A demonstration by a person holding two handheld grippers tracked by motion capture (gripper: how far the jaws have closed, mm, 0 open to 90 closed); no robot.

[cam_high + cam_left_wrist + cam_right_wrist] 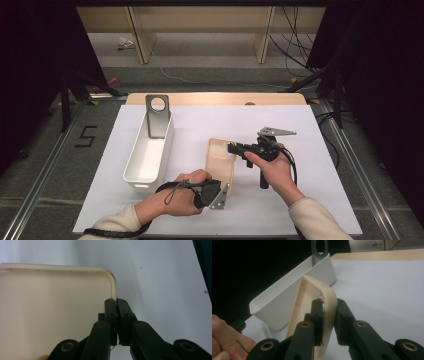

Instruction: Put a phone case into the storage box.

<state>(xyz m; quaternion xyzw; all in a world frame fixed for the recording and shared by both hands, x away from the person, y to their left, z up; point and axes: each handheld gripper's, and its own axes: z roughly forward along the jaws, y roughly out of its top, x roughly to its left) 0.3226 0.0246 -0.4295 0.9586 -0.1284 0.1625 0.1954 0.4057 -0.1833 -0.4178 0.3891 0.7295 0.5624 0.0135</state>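
Observation:
A cream rectangular lid (219, 161) lies mid-table, tilted with its rim up. My left gripper (228, 189) is at the lid's near right corner; in the left gripper view its jaws (116, 301) are pinched together on the thin rim of the lid (50, 310). My right gripper (233, 148) comes in from the right at the lid's far end. In the right gripper view its jaws (328, 302) stand on either side of the curved rim of the lid (329, 293), pads against it.
A long white bin (133, 159) stands left of the lid, with a grey metal plate with a round hole (158, 116) upright at its far end. The bin (287, 290) lies just beyond the lid. Dark stands flank the white table (200, 120).

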